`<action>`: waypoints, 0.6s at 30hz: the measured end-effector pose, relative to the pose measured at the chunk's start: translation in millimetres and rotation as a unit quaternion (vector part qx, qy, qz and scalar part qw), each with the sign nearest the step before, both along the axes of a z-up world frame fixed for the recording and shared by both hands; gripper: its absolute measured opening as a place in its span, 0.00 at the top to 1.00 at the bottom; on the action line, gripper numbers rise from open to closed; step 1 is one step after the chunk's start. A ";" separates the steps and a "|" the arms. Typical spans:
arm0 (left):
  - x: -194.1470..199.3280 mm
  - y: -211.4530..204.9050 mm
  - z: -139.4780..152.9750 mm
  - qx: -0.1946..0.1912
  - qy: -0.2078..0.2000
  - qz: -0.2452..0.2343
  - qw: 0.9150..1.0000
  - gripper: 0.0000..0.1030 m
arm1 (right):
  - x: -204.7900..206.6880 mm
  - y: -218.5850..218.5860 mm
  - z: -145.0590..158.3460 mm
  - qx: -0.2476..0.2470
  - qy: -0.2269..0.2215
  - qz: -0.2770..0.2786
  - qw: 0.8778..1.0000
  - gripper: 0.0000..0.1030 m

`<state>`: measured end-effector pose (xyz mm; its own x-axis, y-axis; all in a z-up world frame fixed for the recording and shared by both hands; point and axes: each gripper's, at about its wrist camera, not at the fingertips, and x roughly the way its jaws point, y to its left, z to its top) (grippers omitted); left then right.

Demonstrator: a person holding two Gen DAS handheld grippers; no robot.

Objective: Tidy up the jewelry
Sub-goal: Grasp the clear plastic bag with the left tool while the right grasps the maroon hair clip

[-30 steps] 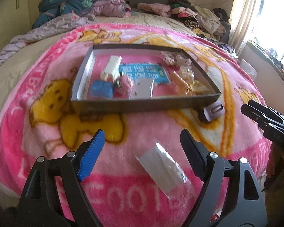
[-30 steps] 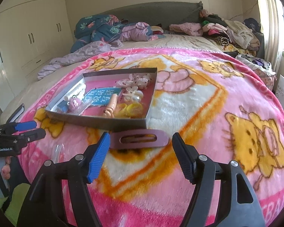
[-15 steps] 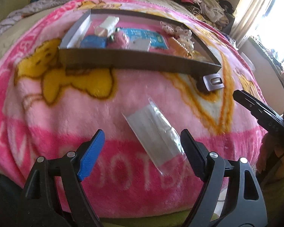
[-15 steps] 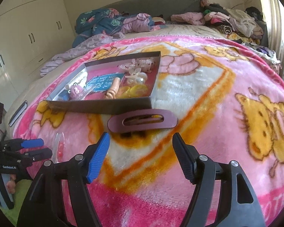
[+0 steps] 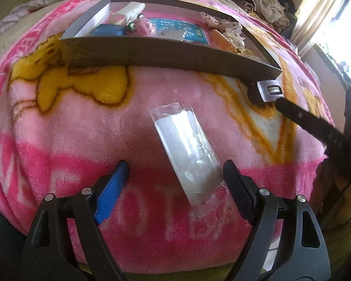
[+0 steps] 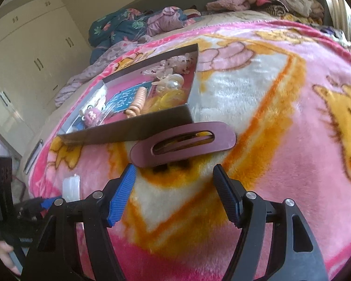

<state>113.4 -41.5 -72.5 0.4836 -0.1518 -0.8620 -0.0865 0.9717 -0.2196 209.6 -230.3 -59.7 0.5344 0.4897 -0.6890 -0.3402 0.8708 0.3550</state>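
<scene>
Hair clip (image 6: 183, 144) lies crosswise beyond right gripper (image 6: 174, 193) – both grippers spread, empty

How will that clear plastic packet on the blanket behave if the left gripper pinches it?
The clear plastic packet looks thin and crinkly, so it will probably flex rather than stay stiff. Its glossy film may slip between the pads of the open left gripper. Lying flat on the plush blanket, it shouldn't roll, but may sink in.

The right gripper (image 6: 174, 173), jaws apart, hangs just short of a maroon hair clip (image 6: 183, 143) lying beside the tray (image 6: 128, 130) on the blanket (image 6: 280, 121).
</scene>
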 end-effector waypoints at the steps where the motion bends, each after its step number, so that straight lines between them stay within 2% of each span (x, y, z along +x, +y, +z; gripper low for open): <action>1: 0.4 -2.9 0.3 0.006 -0.003 -0.003 1.000 0.34 | 2.2 -0.2 -0.7 0.006 0.002 -0.002 1.000 0.37; 5: 2.9 -15.3 1.1 0.024 -0.012 -0.022 0.999 0.55 | 13.1 -3.5 -4.4 0.030 0.010 -0.014 0.999 0.44; 7: 3.9 -18.9 1.5 0.028 -0.016 -0.030 0.999 0.70 | 18.9 -5.5 -6.0 0.042 0.014 -0.020 0.999 0.47; 9: 4.2 -20.0 2.8 0.025 -0.019 -0.036 0.999 0.77 | 22.9 -7.3 -7.7 0.055 0.018 -0.026 0.998 0.51; 12: 4.7 -18.9 4.1 0.020 -0.021 -0.040 0.999 0.78 | 25.7 -11.7 -9.0 0.081 0.021 -0.030 0.996 0.62; 14: 4.7 -18.4 5.2 0.016 -0.022 -0.042 0.999 0.80 | 25.9 -14.2 -9.0 0.103 0.025 -0.023 0.994 0.74; 18: 4.3 -17.6 11.6 0.012 -0.030 -0.047 0.998 0.81 | 17.8 -7.2 2.3 0.110 0.010 0.006 0.994 0.85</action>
